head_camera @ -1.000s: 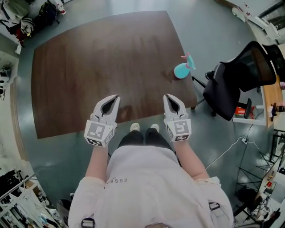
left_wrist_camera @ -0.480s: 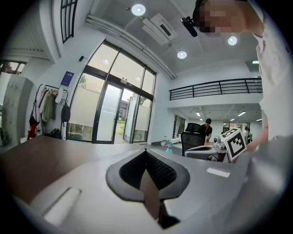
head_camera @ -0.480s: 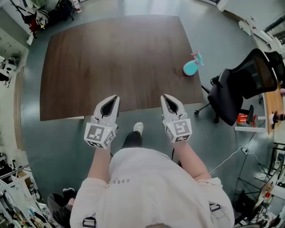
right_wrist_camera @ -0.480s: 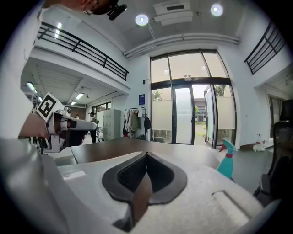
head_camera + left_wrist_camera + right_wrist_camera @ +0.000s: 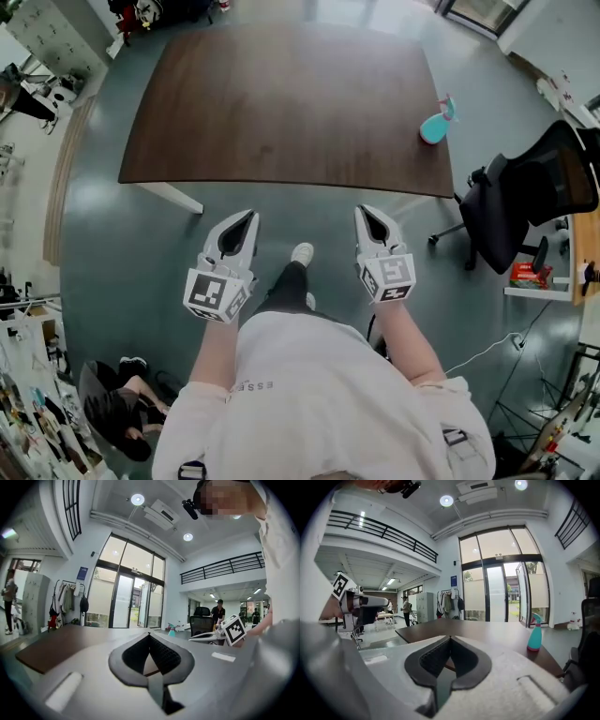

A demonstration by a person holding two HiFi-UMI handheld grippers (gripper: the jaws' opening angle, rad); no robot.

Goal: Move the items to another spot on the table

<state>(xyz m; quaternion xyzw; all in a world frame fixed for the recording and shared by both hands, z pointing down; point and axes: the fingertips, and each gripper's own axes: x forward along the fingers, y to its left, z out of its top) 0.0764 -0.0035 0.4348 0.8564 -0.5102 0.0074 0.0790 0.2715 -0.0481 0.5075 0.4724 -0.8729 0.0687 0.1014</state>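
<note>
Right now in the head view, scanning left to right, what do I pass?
left gripper → white shoe → right gripper → teal spray bottle → black office chair

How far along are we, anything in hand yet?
Nothing looks done yet. The left gripper and right gripper are shut and empty, short of the table. The teal spray bottle stands near the table's right edge, untouched; grasping and relocating it remain.

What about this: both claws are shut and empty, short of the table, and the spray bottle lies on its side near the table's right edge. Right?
No: the right gripper view shows the spray bottle standing upright. Left claw and right claw are shut, empty, short of the table.
</note>
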